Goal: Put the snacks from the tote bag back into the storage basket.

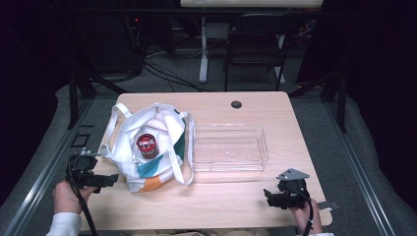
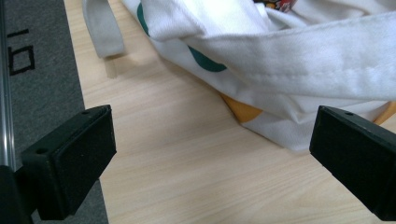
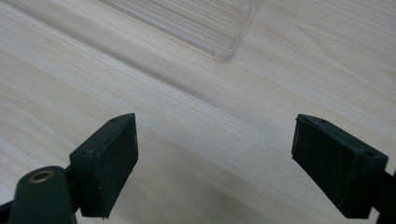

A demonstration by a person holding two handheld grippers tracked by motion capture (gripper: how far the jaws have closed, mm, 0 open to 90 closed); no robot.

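- High view: a light wooden desk (image 1: 216, 196) carries a white cloth tote bag (image 1: 147, 147) with teal and orange patches near its left edge. The bag's mouth gapes upward, and a jar with a red lid (image 1: 146, 145) stands inside it. Two white straps spill over the desk, one toward the far left corner, one looping toward the near edge.
- Just right of the bag, near the desk's middle, lies a clear plastic tray (image 1: 229, 147); one bag strap lies between the two. A small dark round cap (image 1: 236, 104) sits near the far edge. Beyond the desk stand a dark folding chair (image 1: 255, 44) and loose floor cables.
- The left gripper (image 1: 105, 181) hovers at the near left corner, its jaws pointing at the bag's lower side, close to the cloth. The right gripper (image 1: 269, 195) is near the near right corner, well apart from the tray, with bare wood between them.
- Left gripper view: the left gripper's black jaws are spread wide with only bare desk between them. The bag's seamed rim and an orange patch lie just ahead, nearer the right-hand jaw; a strap end rests at upper left, beside the desk's edge and grey floor.
- Right gripper view: the right gripper's jaws are spread wide over bare wood, pinching nothing. A rounded corner of the tray shows ahead, apart from both jaws.
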